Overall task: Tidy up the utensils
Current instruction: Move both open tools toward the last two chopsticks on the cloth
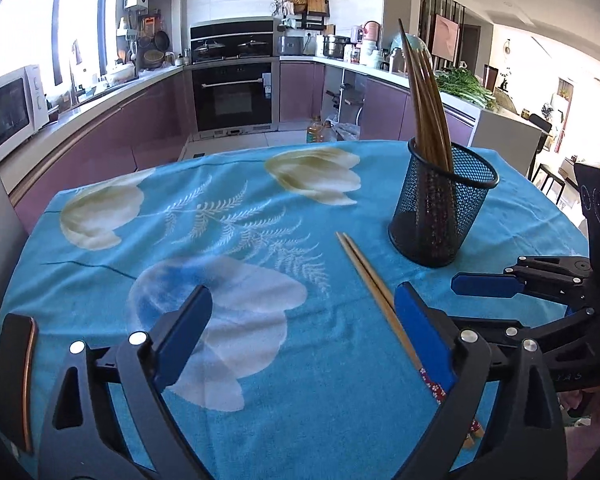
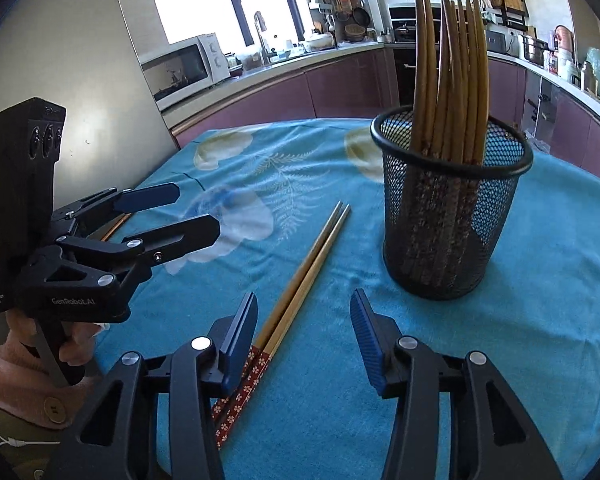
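Kitchen with purple cabinets, table under a blue floral cloth (image 2: pixel 540 280).

One pair of chopsticks (image 2: pixel 300 280) lies flat on the cloth, side by side and touching, red patterned handle ends toward the camera, tips pointing toward the middle of the table. It sits just left of the black mesh holder (image 2: pixel 452 216), apart from it. The holder stands upright and already carries a bunch of chopsticks (image 2: pixel 448 72) standing in it, tips up.

The right gripper (image 2: pixel 304 344) is down low over the pair's handle end, jaws part open with nothing clamped. In the right wrist view its left pad (image 2: pixel 240 340) sits over or just beside the red section; contact can't be told. The pair is not centred between the pads.

The left gripper (image 1: pixel 300 336) is spread wide and empty, over bare cloth; the pair runs under its right finger (image 1: pixel 424 340) in the left wrist view.

Step, as judged: reaching for the last loose pair, grasp not yet made. Next move likely calls for shifting the right gripper left so both sticks fall between the pads, closing on the handle end, then lifting, tilting upright and dropping them into the holder. Risk: pinching only one stick, or the pair splitting on lift.
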{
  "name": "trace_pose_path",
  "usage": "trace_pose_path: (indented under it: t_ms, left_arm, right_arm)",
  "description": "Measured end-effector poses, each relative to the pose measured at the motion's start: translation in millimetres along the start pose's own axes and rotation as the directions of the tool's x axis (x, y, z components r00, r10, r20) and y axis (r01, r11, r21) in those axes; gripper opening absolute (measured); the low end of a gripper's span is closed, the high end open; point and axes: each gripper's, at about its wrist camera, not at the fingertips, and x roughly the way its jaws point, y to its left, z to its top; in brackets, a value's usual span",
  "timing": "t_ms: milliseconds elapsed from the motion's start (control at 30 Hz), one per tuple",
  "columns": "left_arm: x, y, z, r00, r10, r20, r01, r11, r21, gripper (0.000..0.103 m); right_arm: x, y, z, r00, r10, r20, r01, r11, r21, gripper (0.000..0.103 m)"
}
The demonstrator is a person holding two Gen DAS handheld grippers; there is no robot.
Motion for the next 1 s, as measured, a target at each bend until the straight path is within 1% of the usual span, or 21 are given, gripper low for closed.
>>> trace_pose_path:
  t_ms: [100, 367, 500, 600, 700, 1000]
  left_arm:
    - [4, 0, -4, 1.0, 0.018, -0.013, -0.018, 1.0, 0.009, 0.09]
    - [11, -2, -6, 0.999, 0.002, -0.047, -0.001, 1.0, 0.011, 0.083]
    - [15, -5, -7, 0.998, -0.007, -0.061, 0.008, 1.0, 0.023, 0.08]
    - [18, -8, -8, 0.997, -0.021, -0.071, 0.024, 0.999, 0.033, 0.078]
    - [22, -12, -9, 0.994, -0.05, -0.094, 0.054, 0.998, 0.045, 0.075]
    - [42, -34, -11, 0.976, -0.127, -0.177, 0.144, 0.986, 0.089, 0.065]
  right_arm:
    - [5, 3, -3, 1.0, -0.013, -0.02, 0.013, 1.0, -0.006, 0.047]
    - [8, 5, -11, 0.996, -0.078, -0.053, 0.075, 0.996, -0.044, 0.043]
    - [6, 2, -12, 0.995, -0.087, -0.052, 0.085, 0.996, -0.037, 0.041]
    - [4, 0, -12, 0.994, -0.095, -0.056, 0.094, 0.995, -0.022, 0.038]
    - [3, -4, -12, 0.993, -0.105, -0.062, 0.105, 0.994, -0.008, 0.035]
    - [3, -11, -13, 0.993, -0.1, -0.069, 0.102, 0.995, 0.018, 0.034]
